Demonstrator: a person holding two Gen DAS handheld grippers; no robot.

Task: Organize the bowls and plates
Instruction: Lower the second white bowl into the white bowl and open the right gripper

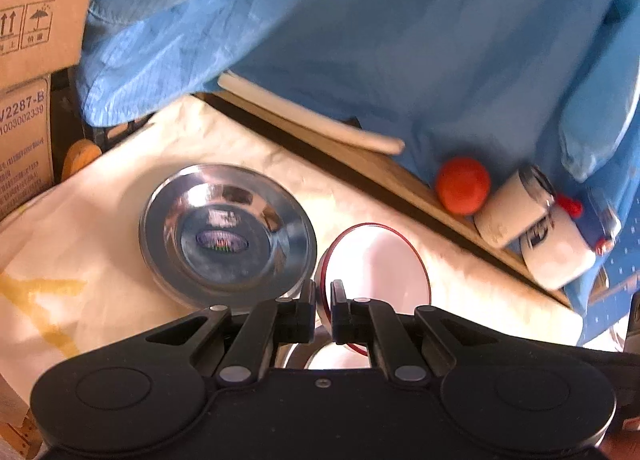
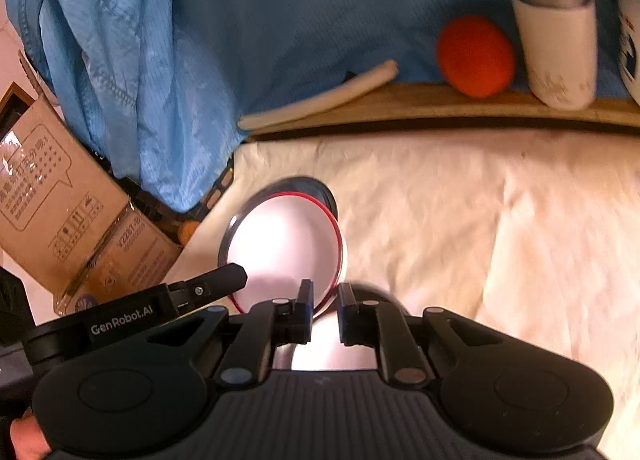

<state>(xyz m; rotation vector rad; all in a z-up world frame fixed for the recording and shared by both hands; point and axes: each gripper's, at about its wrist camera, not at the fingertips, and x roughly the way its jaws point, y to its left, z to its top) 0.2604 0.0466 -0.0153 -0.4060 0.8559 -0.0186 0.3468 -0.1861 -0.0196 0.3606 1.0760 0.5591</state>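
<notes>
A white bowl with a red rim is tilted up on edge over the cream cloth. My left gripper is shut on its rim; in the right wrist view its finger reaches the bowl's left edge. My right gripper is shut on the same bowl's lower right rim. A steel bowl rests upright on the cloth just left of the held bowl; in the right wrist view only the steel bowl's rim shows, behind the white one.
Along the back runs a wooden board with a white rod, an orange ball, a white tumbler and a white bottle. A blue garment hangs behind. Cardboard boxes stand at the left.
</notes>
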